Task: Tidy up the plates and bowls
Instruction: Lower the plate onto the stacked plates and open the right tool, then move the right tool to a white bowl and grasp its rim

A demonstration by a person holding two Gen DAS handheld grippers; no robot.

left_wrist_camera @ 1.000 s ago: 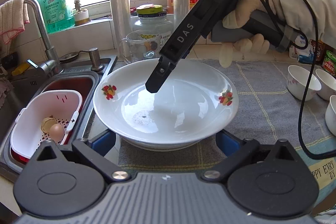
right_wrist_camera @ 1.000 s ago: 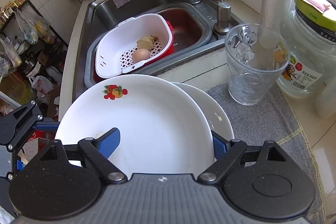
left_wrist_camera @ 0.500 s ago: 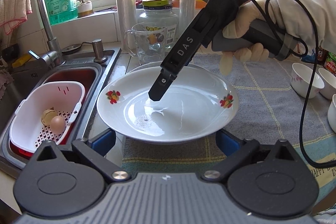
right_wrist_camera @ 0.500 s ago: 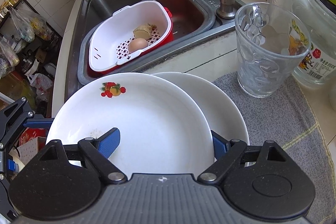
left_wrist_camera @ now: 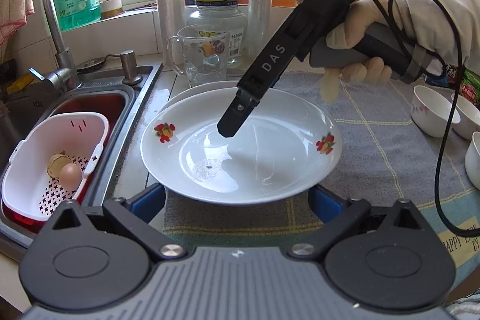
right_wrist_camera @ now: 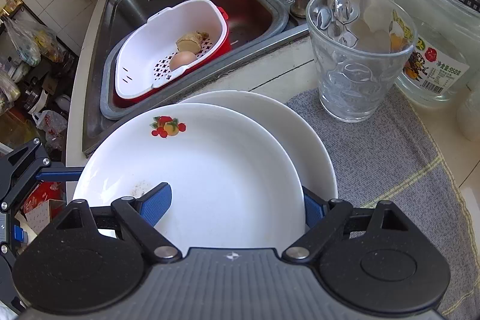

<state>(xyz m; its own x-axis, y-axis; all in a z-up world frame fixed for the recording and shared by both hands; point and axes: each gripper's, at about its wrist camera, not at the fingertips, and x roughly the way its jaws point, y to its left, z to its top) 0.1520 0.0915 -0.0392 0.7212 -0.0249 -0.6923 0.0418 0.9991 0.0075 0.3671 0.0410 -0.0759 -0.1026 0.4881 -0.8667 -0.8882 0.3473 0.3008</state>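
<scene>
Here, the bench (left_wrist_camera: 390,140) under its grey cloth carries everything, and the fruit-printed plate (left_wrist_camera: 240,152) sits across both of your grippers, overlapping a plain plate (right_wrist_camera: 288,122) that lies just behind it, toward the glass mug (right_wrist_camera: 357,56). Your right gripper (right_wrist_camera: 237,204) holds the printed plate by its rim: one blue pad lies inside the dish, the other outside and below, so the jaws are pinching the plate's edge. Your left gripper (left_wrist_camera: 237,200) is spread wide, a blue pad to each side under the near rim, gripping nothing.

The move turns on this: the plain plate lies ahead and to the right of the right gripper, so the printed plate needs to slide that way to sit squarely on top. The right hand is the one in charge. The small bowls (left_wrist_camera: 435,116) wait well apart on the far right.

Legible writing: "DAS" on the right gripper's body, "950" on the jar label (right_wrist_camera: 435,71), and "HAPPY" on the cloth's edge.
</scene>
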